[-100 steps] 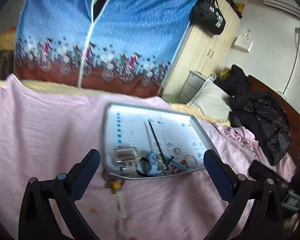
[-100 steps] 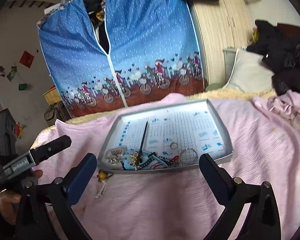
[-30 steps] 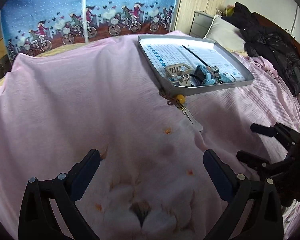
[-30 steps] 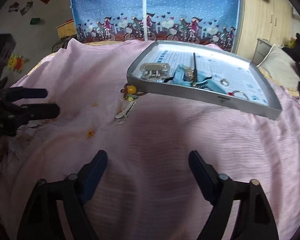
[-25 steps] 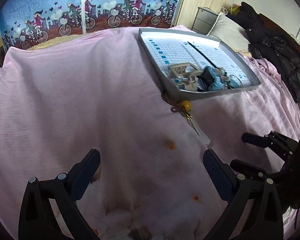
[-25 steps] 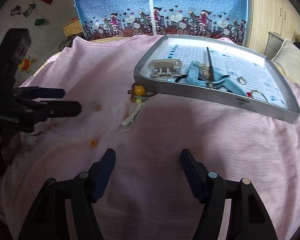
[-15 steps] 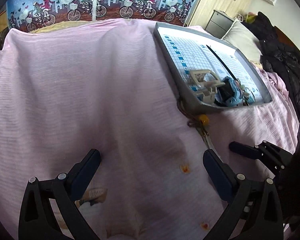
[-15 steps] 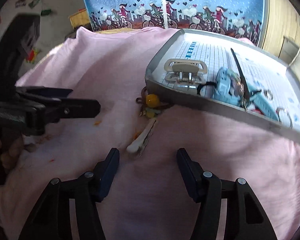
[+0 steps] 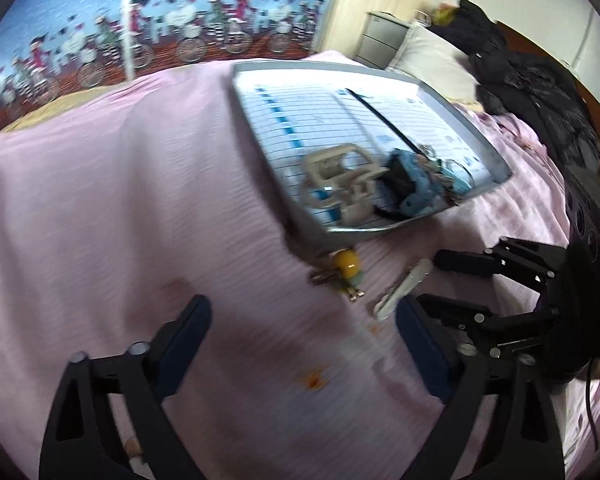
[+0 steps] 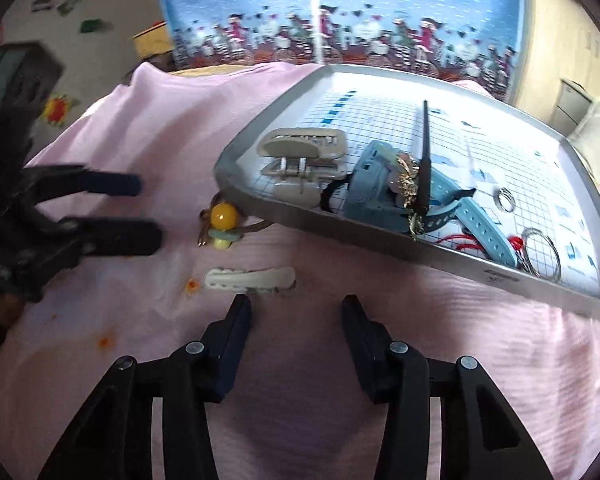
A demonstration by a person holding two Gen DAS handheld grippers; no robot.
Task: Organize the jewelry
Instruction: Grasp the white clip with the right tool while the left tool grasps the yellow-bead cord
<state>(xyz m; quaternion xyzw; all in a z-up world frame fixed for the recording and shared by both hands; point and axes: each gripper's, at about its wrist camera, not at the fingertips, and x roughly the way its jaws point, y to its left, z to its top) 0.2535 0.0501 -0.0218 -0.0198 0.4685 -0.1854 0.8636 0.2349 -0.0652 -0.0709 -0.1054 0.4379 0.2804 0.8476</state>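
Note:
A white hair clip (image 10: pixel 250 278) lies flat on the pink sheet, just beyond my right gripper (image 10: pixel 296 302), which is open and holds nothing. The clip (image 9: pixel 400 288) also shows in the left wrist view, right before the right gripper (image 9: pixel 428 279). A yellow-bead hair tie (image 10: pixel 223 214) rests against the near corner of the grey tray (image 10: pixel 340 236). In the tray lie a beige claw clip (image 10: pixel 304 148), a blue watch (image 10: pixel 380 196), a black hair stick (image 10: pixel 425 140) and a small ring (image 10: pixel 505 200). My left gripper (image 9: pixel 302 316) hovers open over bare sheet, left of the bead (image 9: pixel 347 262).
The pink sheet (image 9: pixel 120 200) covers the bed. A blue fabric wardrobe with bicycle print (image 10: pixel 340 20) stands behind it. A pillow (image 9: pixel 432 56) and a pile of black clothes (image 9: pixel 532 80) lie at the far right. A wire ring and red string (image 10: pixel 540 256) sit in the tray's near end.
Both grippers have come in close to the tray's near corner. The right gripper's jaws have narrowed and its tips now sit just short of the white clip.

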